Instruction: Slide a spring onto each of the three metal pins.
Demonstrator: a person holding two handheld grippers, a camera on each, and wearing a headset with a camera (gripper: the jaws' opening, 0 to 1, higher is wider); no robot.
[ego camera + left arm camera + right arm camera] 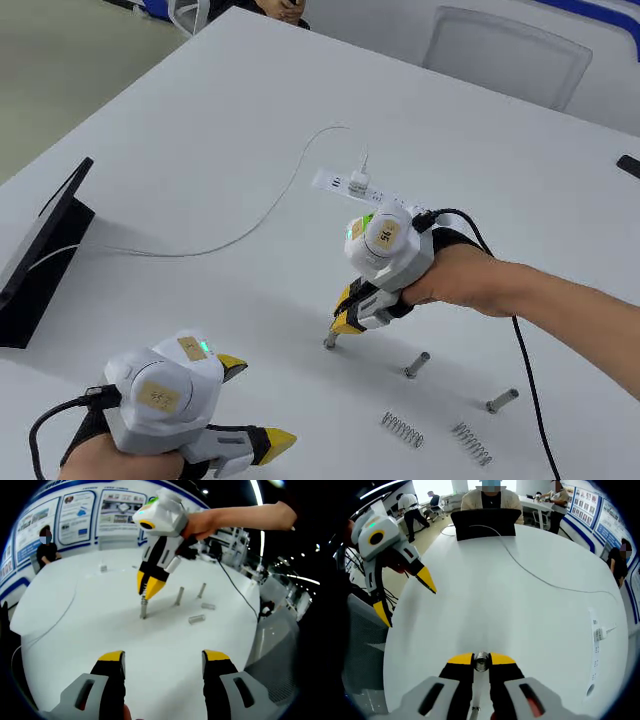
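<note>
Three short metal pins stand on the white table (pixel 200 150): a left pin (pixel 330 341), a middle pin (pixel 417 364) and a right pin (pixel 502 400). My right gripper (pixel 345 322) points down just above the left pin (pixel 143 609), shut on a spring (pixel 481 661) (pixel 145 587) held upright between its yellow tips. Two loose springs (pixel 402 429) (pixel 471 443) lie flat near the front edge. My left gripper (pixel 255 402) rests low at the front left, open with nothing between its fingers, and its own view shows its jaws (pixel 163 656) spread wide.
A white power strip (pixel 350 185) with a white cable (pixel 250 225) lies behind the right gripper. A black stand (pixel 40 260) sits at the left edge. A black cord (pixel 520 340) trails from the right gripper. A chair (pixel 505 55) stands beyond the table.
</note>
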